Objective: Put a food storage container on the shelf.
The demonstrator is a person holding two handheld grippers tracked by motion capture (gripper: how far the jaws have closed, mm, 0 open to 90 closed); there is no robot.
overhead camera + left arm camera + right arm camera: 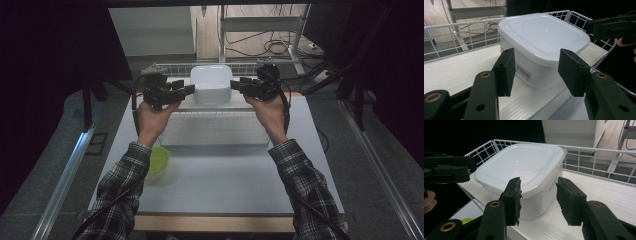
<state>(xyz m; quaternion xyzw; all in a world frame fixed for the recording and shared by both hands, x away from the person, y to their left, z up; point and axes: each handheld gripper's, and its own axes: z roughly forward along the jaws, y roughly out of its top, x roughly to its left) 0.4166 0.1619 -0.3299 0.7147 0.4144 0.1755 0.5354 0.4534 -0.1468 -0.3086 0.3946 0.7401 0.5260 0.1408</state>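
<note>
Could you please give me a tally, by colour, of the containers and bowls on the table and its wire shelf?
White: 1, the lidded white container standing on the wire shelf.
Green: 1, the green bowl on the table, beside the person's left sleeve.
Total: 2

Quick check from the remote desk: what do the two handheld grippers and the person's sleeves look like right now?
Both are black two-jaw tools. The left gripper and right gripper have brass-coloured pivot rings and flat rectangular pads; the right's pads look frayed. A black cable trails from each. The sleeves are black-and-white plaid.
</note>
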